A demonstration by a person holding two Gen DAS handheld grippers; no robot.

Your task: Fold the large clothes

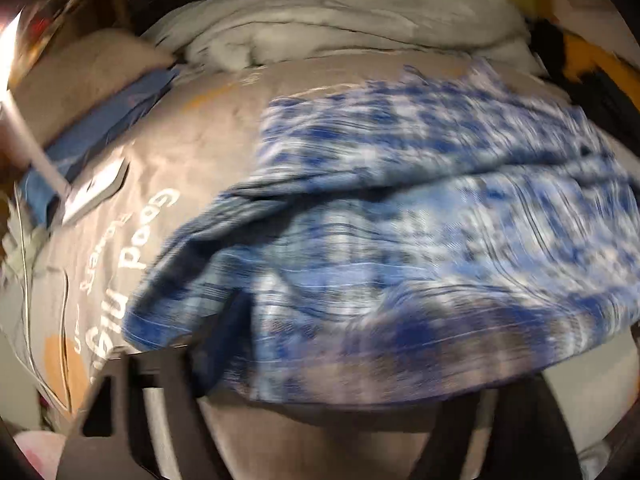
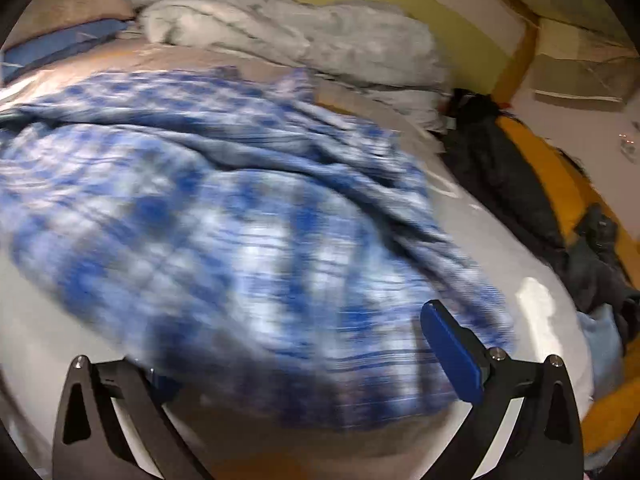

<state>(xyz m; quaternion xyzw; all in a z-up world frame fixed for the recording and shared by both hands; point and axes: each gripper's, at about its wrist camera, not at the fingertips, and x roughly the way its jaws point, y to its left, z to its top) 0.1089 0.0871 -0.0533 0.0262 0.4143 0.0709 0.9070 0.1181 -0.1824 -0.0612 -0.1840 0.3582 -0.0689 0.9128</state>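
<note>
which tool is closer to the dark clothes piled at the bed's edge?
Right. The right tool sits over the plaid garment's near hem, dark clothes just beyond to its right. The left tool is at the hem's other end, near the printed sheet.

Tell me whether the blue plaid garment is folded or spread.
Partly folded: the blue plaid garment lies on the bed, one layer doubled over another, rumpled.

Dim indoor light, heavy motion blur over both fisheye views, edges bowed, a glare at the left view's rim.
</note>
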